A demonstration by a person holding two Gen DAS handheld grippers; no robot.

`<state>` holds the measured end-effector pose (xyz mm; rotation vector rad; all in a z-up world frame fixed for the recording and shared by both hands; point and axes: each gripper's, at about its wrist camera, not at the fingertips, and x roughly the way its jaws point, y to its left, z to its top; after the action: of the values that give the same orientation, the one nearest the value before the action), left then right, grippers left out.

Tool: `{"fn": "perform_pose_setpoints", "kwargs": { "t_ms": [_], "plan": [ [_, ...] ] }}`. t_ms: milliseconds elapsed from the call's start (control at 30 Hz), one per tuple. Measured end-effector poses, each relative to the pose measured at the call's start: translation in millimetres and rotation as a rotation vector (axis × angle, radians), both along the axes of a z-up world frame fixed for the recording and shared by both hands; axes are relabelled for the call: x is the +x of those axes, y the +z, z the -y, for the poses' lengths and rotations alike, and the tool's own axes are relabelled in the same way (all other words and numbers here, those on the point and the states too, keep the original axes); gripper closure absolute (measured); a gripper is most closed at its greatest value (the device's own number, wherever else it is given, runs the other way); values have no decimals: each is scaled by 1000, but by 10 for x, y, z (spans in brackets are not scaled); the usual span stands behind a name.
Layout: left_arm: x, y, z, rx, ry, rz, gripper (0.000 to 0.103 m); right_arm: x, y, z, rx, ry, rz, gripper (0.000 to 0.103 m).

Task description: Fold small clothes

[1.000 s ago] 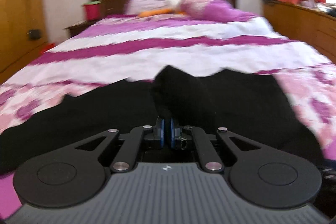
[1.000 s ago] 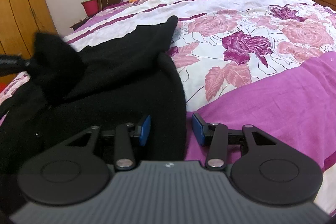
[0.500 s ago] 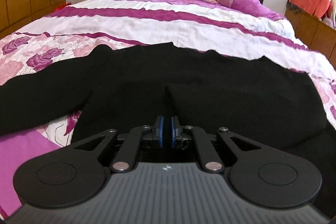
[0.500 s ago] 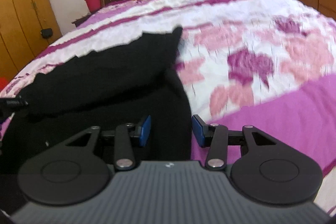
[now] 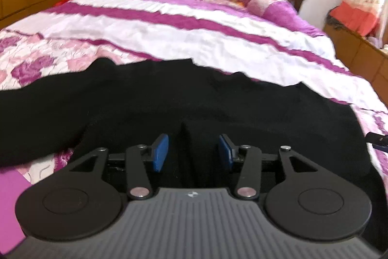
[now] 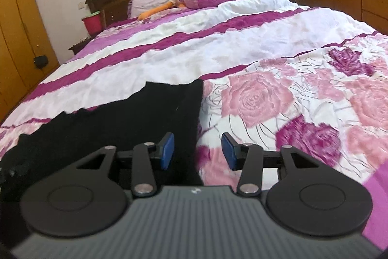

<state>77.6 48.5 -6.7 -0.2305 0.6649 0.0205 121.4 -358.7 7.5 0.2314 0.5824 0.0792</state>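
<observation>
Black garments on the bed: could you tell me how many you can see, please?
1: a black garment spread across the near part of the bedspread, under the open left gripper; its right edge lies by the open right gripper. Others may be hidden.

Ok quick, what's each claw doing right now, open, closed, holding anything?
Left claw: open, holding nothing, over the black garment.
Right claw: open, holding nothing, at the garment's edge on the bedspread.

No readable text, labels or numbers anywhere.
</observation>
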Motion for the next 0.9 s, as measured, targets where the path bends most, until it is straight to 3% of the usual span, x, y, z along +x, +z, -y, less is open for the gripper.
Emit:
{"fn": "perform_pose_setpoints", "kwargs": {
  "t_ms": [267,300,367,433,500,533,567,733,833,900],
  "plan": [
    [215,-165,52,-54,16,-3,54,421,-174,-122,2,4,-19,56],
    [223,-169,79,-58,-3,-3,58,454,-197,-130,3,-2,-20,56],
    [231,-161,137,-60,-46,0,87,504,-242,-128,21,-10,-18,56],
    [220,-133,175,-39,-50,16,93,538,-290,-129,37,-10,-12,57],
    [179,-47,187,-16,-42,61,94,543,-321,-142,35,-15,8,60],
    [159,11,195,-1,-41,89,94,529,-323,-146,36,-15,28,87],
    [144,85,208,17,-42,123,94,495,-310,-150,37,-16,58,95],
    [205,328,312,126,-36,267,94,354,-159,-248,-27,-64,233,95],
    [414,240,339,170,-45,237,94,408,-171,-308,-79,-88,254,94],
    [603,73,338,202,-38,171,93,527,-243,-290,-78,-91,198,91]
  ]
}}
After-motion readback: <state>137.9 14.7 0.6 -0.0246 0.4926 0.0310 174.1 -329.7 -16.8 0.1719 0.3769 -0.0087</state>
